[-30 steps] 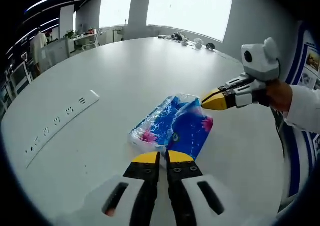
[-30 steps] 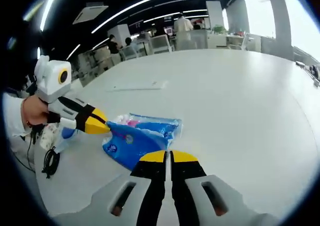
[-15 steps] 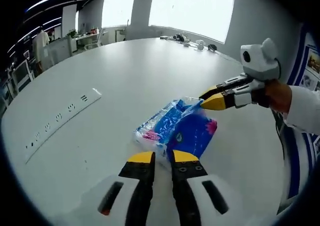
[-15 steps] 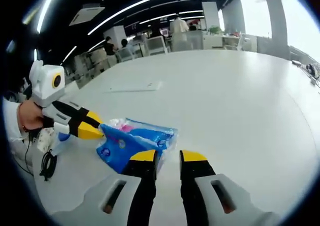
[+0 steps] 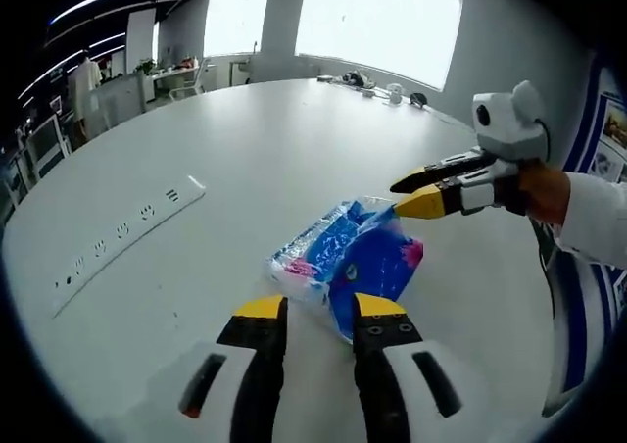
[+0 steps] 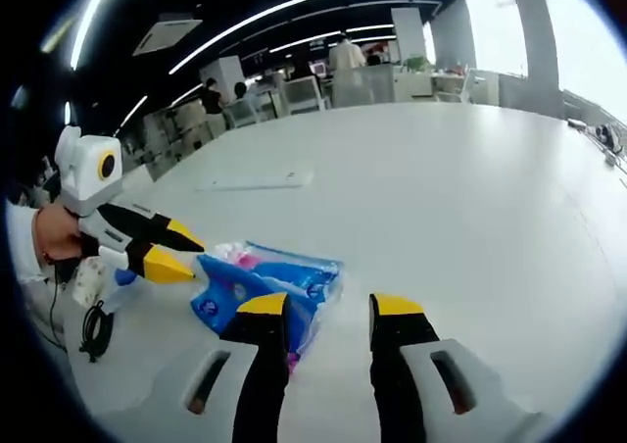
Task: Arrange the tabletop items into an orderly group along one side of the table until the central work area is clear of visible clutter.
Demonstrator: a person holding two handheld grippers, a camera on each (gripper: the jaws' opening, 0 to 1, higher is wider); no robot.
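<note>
The blue plastic packet (image 5: pixel 348 257) is seen lying flat on the white tabletop (image 5: pixel 245 159), near the edge closest to the person and well away from the long white power strip (image 5: pixel 122 237). One second ago the packet was pinched at opposite ends by both grippers, whose jaws were pressed together; half a second ago the jaws had begun to part, and now both pairs are spread, so the packet has been let go and rests free on the surface. This is judged to mean that the packet has just been set down at its new place, and that this item's placement is finished or nearly so.

In the left gripper view, the left gripper (image 5: pixel 320 308) is held just at the packet's near edge, jaws released, the edge lying between or just ahead of the tips; whether it is touched cannot be told. The right gripper (image 5: pixel 416 192) is seen at the packet's far corner, its yellow tips parted and empty. In the right gripper view, the packet (image 6: pixel 265 278) lies beside the own left jaw, with the right gripper (image 6: pixel 331 306) unclenched around nothing.
</note>
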